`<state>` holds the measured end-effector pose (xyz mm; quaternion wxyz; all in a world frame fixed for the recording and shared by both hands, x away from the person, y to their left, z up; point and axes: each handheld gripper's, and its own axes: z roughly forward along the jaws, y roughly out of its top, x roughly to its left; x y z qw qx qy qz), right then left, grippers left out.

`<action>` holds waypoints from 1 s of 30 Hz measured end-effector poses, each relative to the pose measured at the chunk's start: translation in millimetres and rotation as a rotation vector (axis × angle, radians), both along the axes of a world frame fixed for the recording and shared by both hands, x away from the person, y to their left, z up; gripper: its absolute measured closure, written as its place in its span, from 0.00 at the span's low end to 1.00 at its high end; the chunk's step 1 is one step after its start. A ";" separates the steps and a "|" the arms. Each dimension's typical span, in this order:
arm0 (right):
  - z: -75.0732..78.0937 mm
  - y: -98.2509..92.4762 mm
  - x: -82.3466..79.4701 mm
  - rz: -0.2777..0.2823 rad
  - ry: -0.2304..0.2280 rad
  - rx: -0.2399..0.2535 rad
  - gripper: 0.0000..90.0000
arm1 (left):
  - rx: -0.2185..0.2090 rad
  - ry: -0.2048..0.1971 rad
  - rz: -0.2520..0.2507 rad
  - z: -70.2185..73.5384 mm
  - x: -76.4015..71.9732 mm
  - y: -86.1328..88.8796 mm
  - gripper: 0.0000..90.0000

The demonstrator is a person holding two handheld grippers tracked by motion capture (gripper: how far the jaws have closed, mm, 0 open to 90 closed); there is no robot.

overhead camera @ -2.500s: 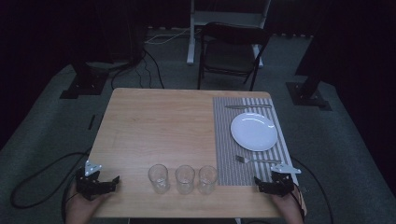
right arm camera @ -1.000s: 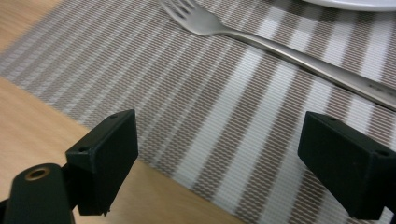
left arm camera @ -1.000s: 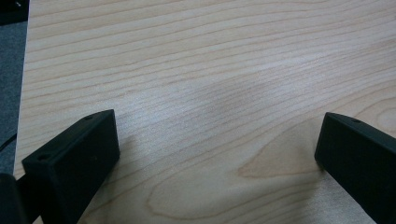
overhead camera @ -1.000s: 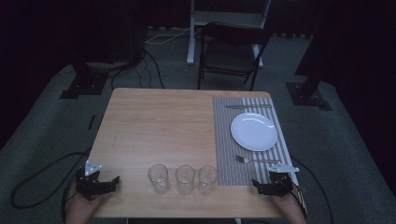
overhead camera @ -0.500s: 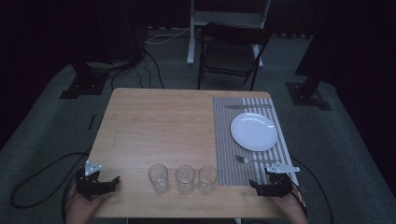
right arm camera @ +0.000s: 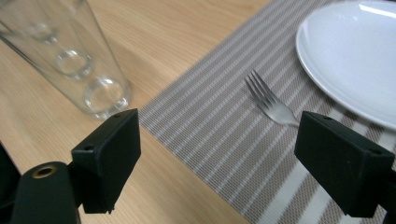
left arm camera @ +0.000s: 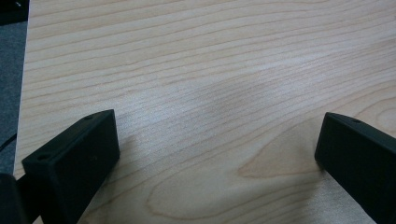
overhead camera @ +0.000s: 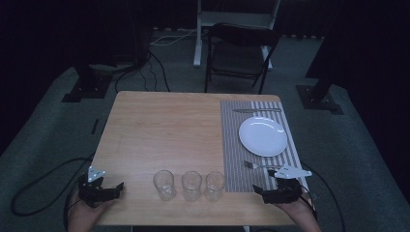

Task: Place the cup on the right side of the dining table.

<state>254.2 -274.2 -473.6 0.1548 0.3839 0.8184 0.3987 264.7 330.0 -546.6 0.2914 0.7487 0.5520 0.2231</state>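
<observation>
Three clear empty glasses (overhead camera: pixel 164 183) (overhead camera: pixel 192 185) (overhead camera: pixel 214 185) stand in a row near the table's front edge. To their right a striped placemat (overhead camera: pixel 232 145) carries a white plate (overhead camera: pixel 262 136), a fork (overhead camera: pixel 256 166) and a knife (overhead camera: pixel 256 110). My right gripper (overhead camera: pixel 257 190) hovers at the front right, open. Its jaws have just been closing a little with nothing between them. In the right gripper view (right arm camera: pixel 233 154) it faces the nearest glass (right arm camera: pixel 79 60), the fork (right arm camera: pixel 268 100) and the plate (right arm camera: pixel 355 51). My left gripper (overhead camera: pixel 116 187) rests open at the front left, over bare wood (left arm camera: pixel 217 154).
The wooden table (overhead camera: pixel 164 130) has free room across its left and middle. A black folding chair (overhead camera: pixel 239 53) stands behind the far edge. Cables and stand bases lie on the dark floor around.
My right gripper has lifted and edged left, toward the row of glasses. The left gripper and everything on the table have stayed put.
</observation>
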 end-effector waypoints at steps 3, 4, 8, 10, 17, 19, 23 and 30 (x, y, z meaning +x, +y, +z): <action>4.5 3.2 0.3 0.014 -0.002 0.017 0.16 | 0.000 0.000 0.000 0.0 0.0 0.0 0.00; 5.7 4.5 0.5 0.018 -0.006 0.018 0.16 | 0.000 0.000 0.000 0.0 0.0 0.0 0.00; 12.1 15.2 1.3 0.050 -0.019 0.022 0.16 | 0.000 0.000 0.000 0.0 0.0 0.0 0.00; 14.1 20.5 2.4 0.069 -0.027 0.015 0.16 | 0.000 0.000 0.000 0.0 0.0 0.0 0.00; 27.9 39.3 10.0 0.134 -0.041 0.029 0.16 | 0.002 0.001 -0.001 0.1 0.0 0.1 0.00; 31.6 45.0 11.6 0.153 -0.044 0.036 0.16 | 0.002 0.001 -0.001 0.1 0.0 0.2 0.00; 36.3 56.5 14.2 0.181 -0.049 0.044 0.16 | 0.002 0.000 -0.001 0.0 0.0 0.1 0.00; 42.0 74.2 17.9 0.233 -0.050 0.050 0.17 | 0.001 -0.001 -0.001 -0.1 0.0 0.1 0.00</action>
